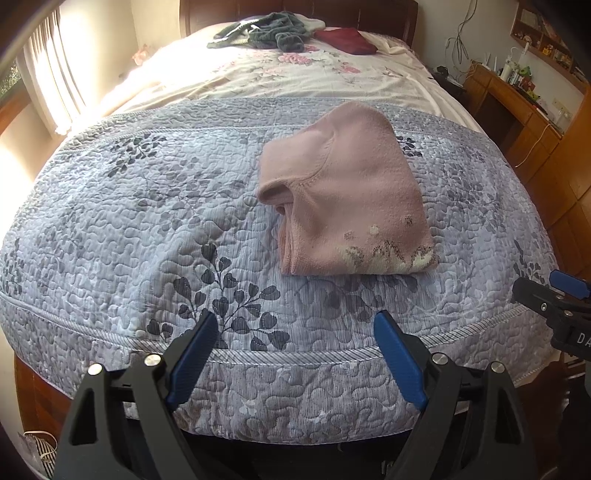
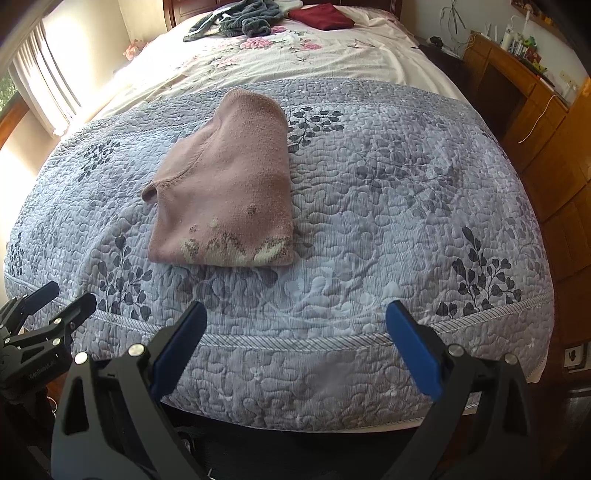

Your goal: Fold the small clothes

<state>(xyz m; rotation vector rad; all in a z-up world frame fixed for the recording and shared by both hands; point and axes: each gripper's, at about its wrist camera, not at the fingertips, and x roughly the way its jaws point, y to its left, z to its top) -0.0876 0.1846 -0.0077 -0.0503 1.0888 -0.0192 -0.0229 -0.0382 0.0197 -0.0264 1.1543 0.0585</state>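
1. Right now a folded pink sweater (image 1: 345, 192) lies on the grey-blue quilted bedspread (image 1: 129, 221) near the foot of the bed, its cream and brown knitted pattern along the edge nearest the cameras.
2. Both claws hang over the foot edge of the bed, apart from the sweater and touching nothing.
3. Left claw (image 1: 295, 354): its blue-padded fingers (image 1: 195, 362) are spread wide and hold nothing; the sweater sits ahead of it, a little to the right.
4. Right claw (image 2: 295, 347): its fingers are also spread wide and hold nothing; the sweater sits ahead and to its left.
5. Beyond the bedspread is a cream floral sheet (image 1: 295, 77). At the head of the bed lie a heap of dark green clothes (image 1: 269, 33) and a dark red folded garment (image 1: 345, 40), just beside each other.
6. A wooden desk (image 1: 517, 107) with small items stands along the right wall.
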